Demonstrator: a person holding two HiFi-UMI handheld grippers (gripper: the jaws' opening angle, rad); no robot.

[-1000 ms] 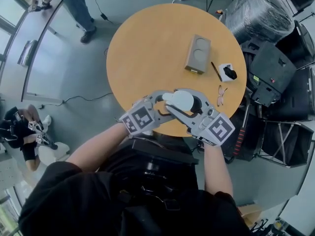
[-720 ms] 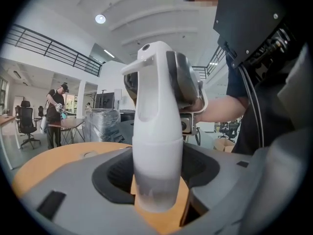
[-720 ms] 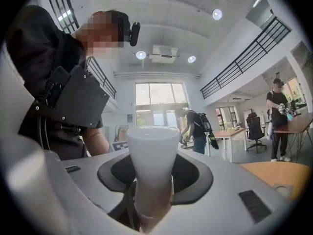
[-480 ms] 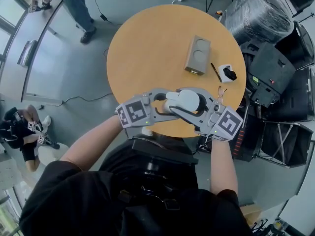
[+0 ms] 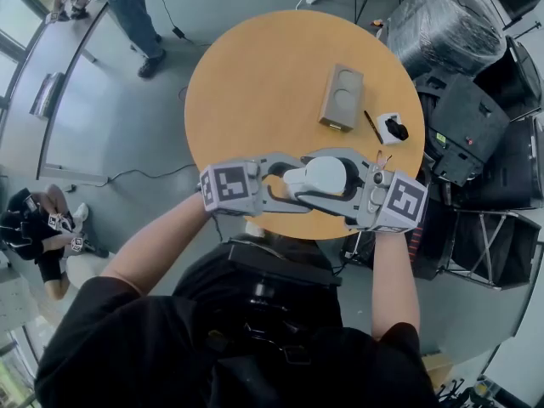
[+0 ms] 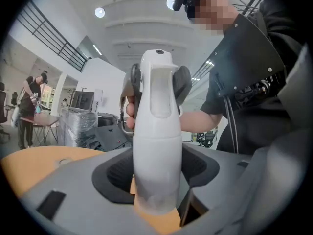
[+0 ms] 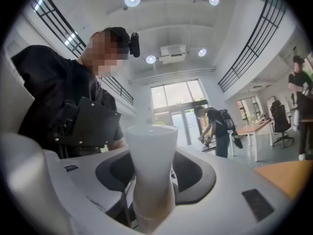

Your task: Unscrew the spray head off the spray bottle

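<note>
Head view: forearms angled inward, left hand-held gripper [image 5: 282, 185] and right hand-held gripper [image 5: 308, 177] tight on level spray bottle [image 5: 330, 177].

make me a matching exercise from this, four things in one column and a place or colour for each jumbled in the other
1 spray bottle
2 block with two round hollows
3 pen
4 table

a dark, lying right of the block
b round, orange top
c white, gripped by the left gripper and the right gripper
d brown, on the table

Pairs: 1-c, 2-d, 3-a, 4-b
</note>
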